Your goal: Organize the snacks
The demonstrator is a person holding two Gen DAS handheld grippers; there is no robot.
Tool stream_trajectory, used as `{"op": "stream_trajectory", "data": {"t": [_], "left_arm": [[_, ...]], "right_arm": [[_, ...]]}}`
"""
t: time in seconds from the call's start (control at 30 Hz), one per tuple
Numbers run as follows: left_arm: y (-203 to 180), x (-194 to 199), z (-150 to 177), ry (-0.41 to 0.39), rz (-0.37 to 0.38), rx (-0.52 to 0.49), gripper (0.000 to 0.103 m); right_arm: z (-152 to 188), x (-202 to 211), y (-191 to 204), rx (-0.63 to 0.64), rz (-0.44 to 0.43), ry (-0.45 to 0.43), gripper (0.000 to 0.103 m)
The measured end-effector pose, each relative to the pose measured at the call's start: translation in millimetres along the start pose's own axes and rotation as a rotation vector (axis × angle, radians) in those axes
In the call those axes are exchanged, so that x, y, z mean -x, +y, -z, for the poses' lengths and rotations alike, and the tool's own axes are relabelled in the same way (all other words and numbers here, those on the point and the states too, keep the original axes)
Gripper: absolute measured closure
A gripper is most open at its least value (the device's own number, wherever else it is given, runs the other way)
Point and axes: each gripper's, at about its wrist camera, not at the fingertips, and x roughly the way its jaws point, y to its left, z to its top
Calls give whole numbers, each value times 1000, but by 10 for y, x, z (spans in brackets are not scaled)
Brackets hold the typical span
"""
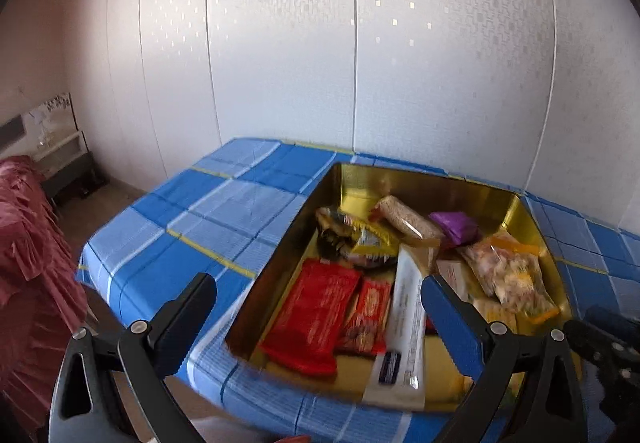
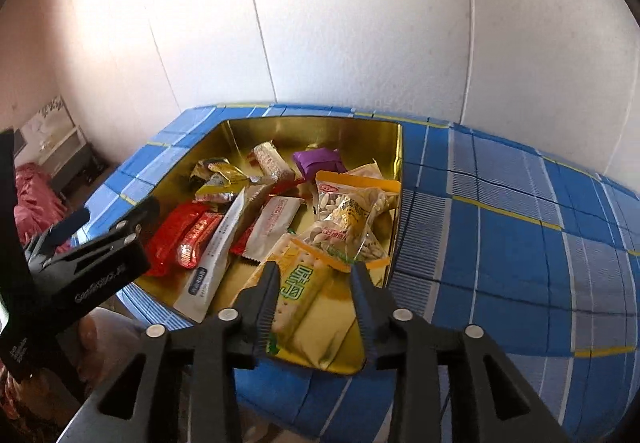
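A gold tin box (image 1: 276, 255) (image 2: 308, 127) on the blue checked tablecloth holds several snack packs: red bars (image 1: 316, 315) (image 2: 172, 235), a long white pack (image 1: 406, 315) (image 2: 216, 255), a purple pack (image 1: 456, 227) (image 2: 318, 161) and clear bags of seeds (image 2: 352, 207). My left gripper (image 1: 318, 283) hovers wide open over the box's near left part, with nothing held. My right gripper (image 2: 316, 275) hangs over the near right corner, its jaws partly apart. A yellow-green cracker pack (image 2: 304, 291) lies in the box below and between them, and the pads do not press on it.
The tablecloth (image 2: 500, 243) stretches right of the box and also left of it (image 1: 180, 235). A pale panelled wall (image 1: 360, 63) stands close behind the table. Red fabric (image 1: 28, 243) and a low cabinet (image 1: 60, 147) are at the far left, beyond the table's edge.
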Motion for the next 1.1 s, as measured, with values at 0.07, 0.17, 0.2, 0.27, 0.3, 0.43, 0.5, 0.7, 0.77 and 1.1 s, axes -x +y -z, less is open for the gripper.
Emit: {"op": "stream_trajectory", "data": {"t": [0.07,0.17,0.2,0.27,0.3,0.43,0.5,0.7,0.77,1.1], "left_arm": [[85,47,42,21,20,10,0],[153,127,89,19,12,-1,0],[175,166,107,12,5,-5,0],[208,231,138,4,1,-13,0],[230,266,163,-3,0,-15,0],[300,346,263,-7,12,-14,0],[294,362,281,-7,18,-21,0],[214,400,282,-36,18,-53,0],[190,397,286,-36,15,-61,0],[202,346,280,-10,24,-45,0]], "right_arm": [[49,69,36,-14,25,-34,54],[106,160,90,-37,77,-80,30],[127,189,109,-40,83,-92,30],[164,234,160,-39,93,-110,30],[181,247,186,-38,105,-116,30],[184,242,249,-28,124,-122,30],[188,230,267,-23,122,-118,30],[198,151,284,-28,126,-103,30],[209,147,286,-29,126,-102,30],[226,110,252,-43,125,-94,30]]}}
